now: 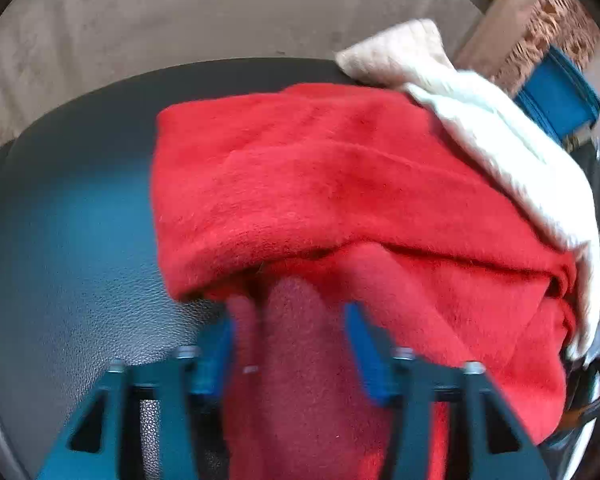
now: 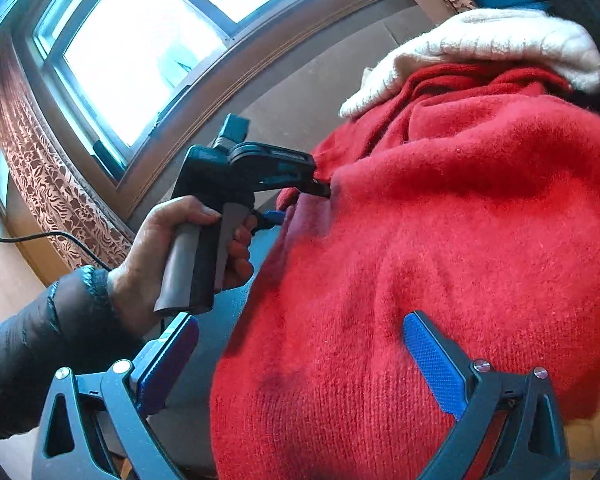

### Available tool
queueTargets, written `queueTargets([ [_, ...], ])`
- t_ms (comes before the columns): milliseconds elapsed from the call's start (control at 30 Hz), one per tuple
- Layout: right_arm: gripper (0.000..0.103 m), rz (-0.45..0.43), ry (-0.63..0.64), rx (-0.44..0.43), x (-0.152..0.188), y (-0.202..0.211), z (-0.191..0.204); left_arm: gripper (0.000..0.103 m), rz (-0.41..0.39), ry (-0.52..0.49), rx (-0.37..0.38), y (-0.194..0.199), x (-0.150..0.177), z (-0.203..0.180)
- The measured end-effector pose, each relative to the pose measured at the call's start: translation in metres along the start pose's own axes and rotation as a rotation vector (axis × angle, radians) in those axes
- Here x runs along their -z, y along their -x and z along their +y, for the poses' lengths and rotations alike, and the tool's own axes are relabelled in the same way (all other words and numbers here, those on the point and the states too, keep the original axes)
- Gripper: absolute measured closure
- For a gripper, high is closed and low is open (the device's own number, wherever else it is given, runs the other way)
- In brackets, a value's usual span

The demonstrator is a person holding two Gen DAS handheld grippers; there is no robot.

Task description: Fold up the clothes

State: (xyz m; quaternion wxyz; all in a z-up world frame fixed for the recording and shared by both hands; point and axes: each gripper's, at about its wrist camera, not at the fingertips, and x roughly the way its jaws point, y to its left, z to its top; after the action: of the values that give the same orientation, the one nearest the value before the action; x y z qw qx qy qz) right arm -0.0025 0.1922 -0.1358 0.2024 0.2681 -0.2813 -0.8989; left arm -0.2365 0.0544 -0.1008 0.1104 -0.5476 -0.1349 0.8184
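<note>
A fuzzy red sweater [image 1: 320, 184] lies bunched on a black leather surface [image 1: 80, 220]. My left gripper [image 1: 290, 332] is shut on a thick fold at the sweater's near edge, and the fabric runs back between the blue fingers toward the camera. In the right wrist view the same left gripper [image 2: 320, 190], held by a hand [image 2: 152, 248], bites the sweater's [image 2: 460, 240] edge. My right gripper [image 2: 300, 360] stands wide open, its right finger resting over the knit and its left finger off the cloth.
A cream knit garment [image 1: 480, 128] lies against the red sweater's far right side, also seen at the top right [image 2: 500, 40]. A blue object [image 1: 556, 92] stands beyond it. A window [image 2: 140, 40] and a patterned curtain [image 2: 48, 184] are behind. Beige floor [image 1: 140, 20] lies past the surface.
</note>
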Motion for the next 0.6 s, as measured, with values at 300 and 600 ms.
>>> queueTargets([
  [300, 0.000, 0.080, -0.029, 0.069, -0.016, -0.001, 0.010, 0.093, -0.237, 0.113, 0.125, 0.085, 0.018, 0.042],
  [600, 0.000, 0.173, -0.102, 0.146, -0.042, -0.014, 0.002, 0.093, -0.324, 0.195, 0.200, 0.122, 0.025, 0.073],
])
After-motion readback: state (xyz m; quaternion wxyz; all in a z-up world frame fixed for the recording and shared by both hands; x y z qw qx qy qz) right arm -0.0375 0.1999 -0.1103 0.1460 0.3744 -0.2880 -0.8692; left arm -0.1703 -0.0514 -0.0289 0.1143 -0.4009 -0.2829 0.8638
